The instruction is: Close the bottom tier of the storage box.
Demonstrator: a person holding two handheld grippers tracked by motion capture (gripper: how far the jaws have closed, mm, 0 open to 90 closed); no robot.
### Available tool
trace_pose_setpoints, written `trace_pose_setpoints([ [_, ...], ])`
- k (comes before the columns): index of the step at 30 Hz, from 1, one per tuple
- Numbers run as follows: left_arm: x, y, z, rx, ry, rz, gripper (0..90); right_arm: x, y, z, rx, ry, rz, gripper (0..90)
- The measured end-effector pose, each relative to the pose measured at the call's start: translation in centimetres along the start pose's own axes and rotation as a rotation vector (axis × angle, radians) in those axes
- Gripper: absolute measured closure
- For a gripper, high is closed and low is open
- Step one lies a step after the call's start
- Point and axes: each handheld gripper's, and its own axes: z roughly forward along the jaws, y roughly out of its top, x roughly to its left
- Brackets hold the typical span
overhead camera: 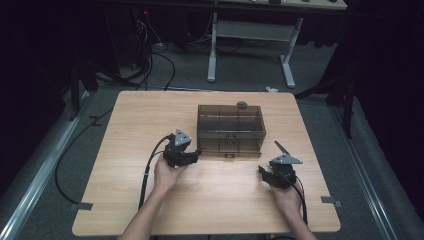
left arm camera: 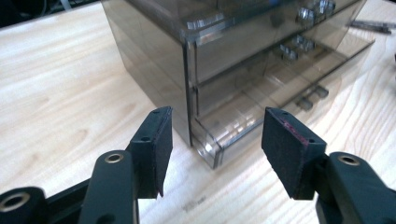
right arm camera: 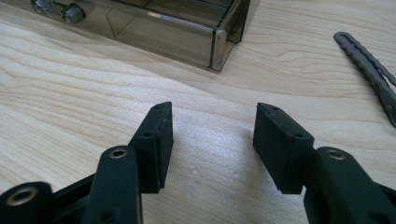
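Observation:
A smoky see-through drawer box (overhead camera: pixel 230 129) stands in the middle of the table. In the left gripper view my left gripper (left arm camera: pixel 217 133) is open, and its two pads flank the box's lower front corner (left arm camera: pixel 205 144) without touching it. From above, the left gripper (overhead camera: pixel 192 155) sits at the box's front left corner. My right gripper (overhead camera: pixel 264 172) hovers over bare wood to the front right of the box. In the right gripper view, the right gripper (right arm camera: pixel 210 135) is open with nothing between its pads, and the box's corner (right arm camera: pixel 219 42) lies ahead.
A thin dark strip (overhead camera: pixel 281 146) lies on the table right of the box, and the same strip (right arm camera: pixel 373 74) shows in the right gripper view. A small round object (overhead camera: pixel 242 105) sits at the box's far edge. Two drawer knobs (right arm camera: pixel 56 9) show at the box front.

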Motion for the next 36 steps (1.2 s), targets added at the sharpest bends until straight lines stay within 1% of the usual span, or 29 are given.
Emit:
trace_pose_setpoints([
  [2, -0.2, -0.4, 0.2, 0.01, 0.0, -0.005, 42.4, -0.1, 0.0, 0.0, 0.0, 0.003, -0.003, 49.7],
  [3, -0.3, -0.6, 0.3, 0.021, 0.003, -0.005, 41.4, -0.1, 0.1, 0.0, 0.006, 0.009, -0.001, 51.8],
  [5, -0.4, -0.7, 0.4, 0.026, 0.005, -0.005, 41.1, -0.1, 0.2, 0.0, 0.011, 0.011, -0.003, 52.7],
  [6, -0.6, -0.9, 0.6, 0.038, -0.005, -0.008, 41.0, -0.3, 0.6, 0.1, 0.032, 0.016, -0.017, 55.0],
  [7, -0.6, -0.9, 0.6, 0.038, -0.005, -0.008, 40.9, -0.3, 0.6, 0.1, 0.032, 0.016, -0.017, 55.0],
  [8, -0.8, -1.1, 0.9, 0.044, -0.01, -0.011, 40.9, -0.4, 0.9, 0.2, 0.04, 0.019, -0.022, 56.9],
  [10, -0.9, -1.2, 1.1, 0.048, -0.012, -0.013, 40.9, -0.5, 1.1, 0.2, 0.036, 0.026, -0.015, 57.4],
  [11, -1.0, -1.4, 1.2, 0.051, -0.013, -0.015, 40.9, -0.6, 1.2, 0.3, 0.049, 0.032, -0.011, 58.1],
  [12, -1.2, -1.6, 1.6, 0.059, -0.01, -0.019, 41.0, -0.8, 1.5, 0.6, 0.052, 0.039, -0.009, 59.2],
  [13, -1.2, -1.6, 1.6, 0.059, -0.01, -0.019, 41.1, -0.9, 1.6, 0.6, 0.052, 0.043, -0.008, 59.9],
  [14, -1.2, -1.8, 1.9, 0.067, -0.002, -0.024, 41.5, -0.9, 1.8, 0.6, 0.05, 0.048, -0.008, 60.5],
  [16, -1.2, -2.0, 2.1, 0.066, 0.002, -0.031, 42.7, -0.9, 2.0, 0.7, 0.048, 0.053, -0.005, 62.0],
  [20, -1.4, -2.2, 2.3, 0.066, 0.01, -0.024, 45.8, -1.0, 2.5, 1.1, 0.053, 0.056, -0.001, 63.0],
  [27, -1.3, -2.4, 2.9, 0.091, 0.012, -0.023, 50.4, -1.0, 3.1, 1.8, 0.061, 0.059, 0.003, 64.8],
  [31, -1.3, -2.5, 3.3, 0.096, 0.011, -0.024, 53.1, -0.9, 3.4, 2.0, 0.054, 0.063, -0.009, 66.0],
  [36, -1.5, -2.5, 3.7, 0.093, 0.003, -0.026, 57.5, -0.9, 3.6, 2.1, 0.053, 0.073, -0.008, 68.8],
])
